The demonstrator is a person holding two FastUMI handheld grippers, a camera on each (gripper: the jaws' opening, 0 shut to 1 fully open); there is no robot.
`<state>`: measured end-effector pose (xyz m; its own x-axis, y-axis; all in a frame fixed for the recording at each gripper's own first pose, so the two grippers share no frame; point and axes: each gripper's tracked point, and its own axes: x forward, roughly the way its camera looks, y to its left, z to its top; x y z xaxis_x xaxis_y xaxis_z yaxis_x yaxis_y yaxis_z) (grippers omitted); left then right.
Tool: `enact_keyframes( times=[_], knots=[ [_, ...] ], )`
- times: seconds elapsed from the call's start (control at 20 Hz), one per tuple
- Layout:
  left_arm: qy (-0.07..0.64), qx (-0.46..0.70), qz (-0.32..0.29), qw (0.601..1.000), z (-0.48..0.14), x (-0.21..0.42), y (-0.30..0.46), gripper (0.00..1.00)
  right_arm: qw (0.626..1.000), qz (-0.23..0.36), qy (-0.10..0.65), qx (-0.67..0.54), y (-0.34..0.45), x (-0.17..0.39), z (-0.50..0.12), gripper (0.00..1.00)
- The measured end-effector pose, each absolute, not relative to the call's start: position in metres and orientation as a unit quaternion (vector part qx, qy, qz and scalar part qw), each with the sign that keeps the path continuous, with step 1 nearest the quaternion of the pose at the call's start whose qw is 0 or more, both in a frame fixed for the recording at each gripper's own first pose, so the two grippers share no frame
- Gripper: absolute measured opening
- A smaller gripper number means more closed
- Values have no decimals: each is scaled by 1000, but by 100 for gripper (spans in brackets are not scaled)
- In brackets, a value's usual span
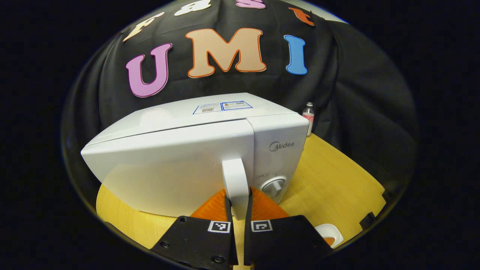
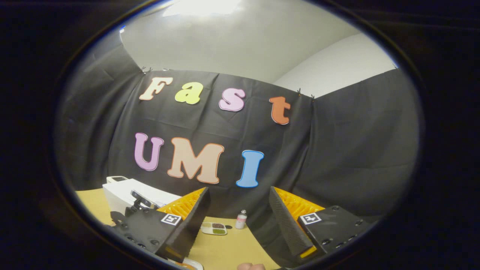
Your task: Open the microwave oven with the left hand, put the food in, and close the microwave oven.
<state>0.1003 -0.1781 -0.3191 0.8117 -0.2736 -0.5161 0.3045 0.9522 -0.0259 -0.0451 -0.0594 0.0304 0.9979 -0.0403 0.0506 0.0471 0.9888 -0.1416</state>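
In the left gripper view the white microwave (image 1: 180,150) stands on the yellow table, its door flush with the control panel. The upright white door handle (image 1: 235,176) sits between my left gripper's (image 1: 237,191) fingers, which press on it from both sides. A white dish (image 1: 330,234) with something orange in it lies at the lower right. In the right gripper view my right gripper (image 2: 238,191) is held open in the air with nothing between its fingers. Beyond it a small divided food tray (image 2: 213,228) lies on the table, and the microwave (image 2: 123,193) shows at the left.
A small bottle (image 1: 308,117) with a pink label stands behind the microwave's right corner, and is near the food tray as bottle (image 2: 241,220). The table's right edge (image 1: 375,202) has a notch. Black cloth walls close the back and sides.
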Motion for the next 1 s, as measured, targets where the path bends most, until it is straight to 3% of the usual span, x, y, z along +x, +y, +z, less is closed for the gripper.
enact_keyframes(
  times=[0.5, 0.7, 1.0],
  knots=[
    [273, 12, -173, 946, -322, 93, -179, 2, 996, -34, -21, -84, -68, -36, 27, 98],
    [251, 26, -201, 946, -314, 44, -166, 1, 996, -36, -15, -77, -67, -32, 20, 96],
    [247, 19, -207, 947, -309, -51, -107, 3, 998, 8, 7, -59, -28, -28, -8, 97]
  ],
)
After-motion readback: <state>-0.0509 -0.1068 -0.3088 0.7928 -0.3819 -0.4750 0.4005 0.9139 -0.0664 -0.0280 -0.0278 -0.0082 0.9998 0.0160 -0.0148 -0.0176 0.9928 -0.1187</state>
